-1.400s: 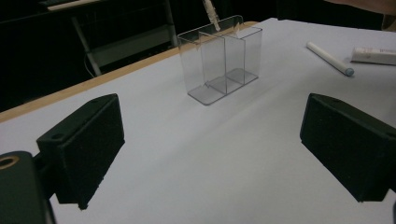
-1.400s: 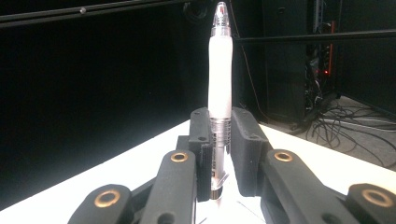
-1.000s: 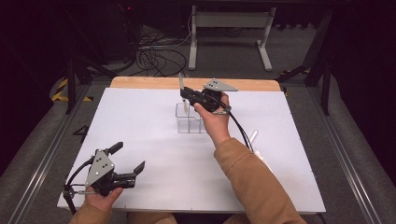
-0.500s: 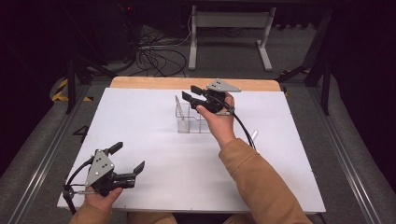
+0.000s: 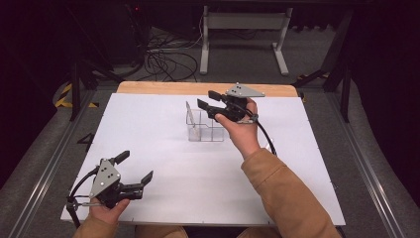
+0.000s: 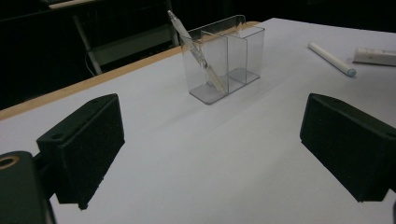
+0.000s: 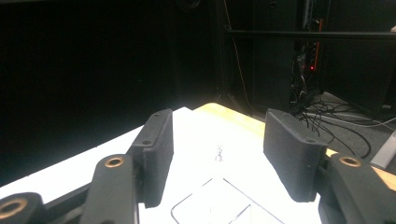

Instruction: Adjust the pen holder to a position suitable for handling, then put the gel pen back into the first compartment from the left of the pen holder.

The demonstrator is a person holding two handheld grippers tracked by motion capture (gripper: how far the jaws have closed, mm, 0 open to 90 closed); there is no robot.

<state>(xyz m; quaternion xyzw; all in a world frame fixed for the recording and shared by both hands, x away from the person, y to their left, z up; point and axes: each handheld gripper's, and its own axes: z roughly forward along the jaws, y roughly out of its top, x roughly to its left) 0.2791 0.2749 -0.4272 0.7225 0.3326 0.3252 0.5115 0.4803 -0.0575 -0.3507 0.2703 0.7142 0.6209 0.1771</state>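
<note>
1. Currently the right tool (image 5: 207, 99) hangs above the clear holder (image 5: 205, 128), near the far edge of the counter (image 5: 163, 124). Jaws stand apart, nothing between them.
2. Right gripper view: the holder's (image 7: 212, 200) open top rim sits below and between the two black jaws; the counter's wooden far edge runs behind.
3. Holder is a transparent box with a divider, standing upright on the white counter surface, roughly mid-width and toward the far edge.
4. One pen (image 6: 195, 51) leans tilted inside the holder's (image 6: 236, 56) end compartment, tip down on the floor of that compartment, top end sticking out above the rim. High view shows the same pen (image 5: 189, 115) at the holder's left end.
5. Left tool (image 5: 134, 167) held near the counter's near left corner, well apart from the holder. Jaws wide apart, empty.
6. Left gripper view: a white marker (image 6: 331, 59) lies flat on the counter beyond the holder, toward the right edge; a second white item (image 6: 376, 56) lies just past it, partly cut off, cannot identify.
</note>
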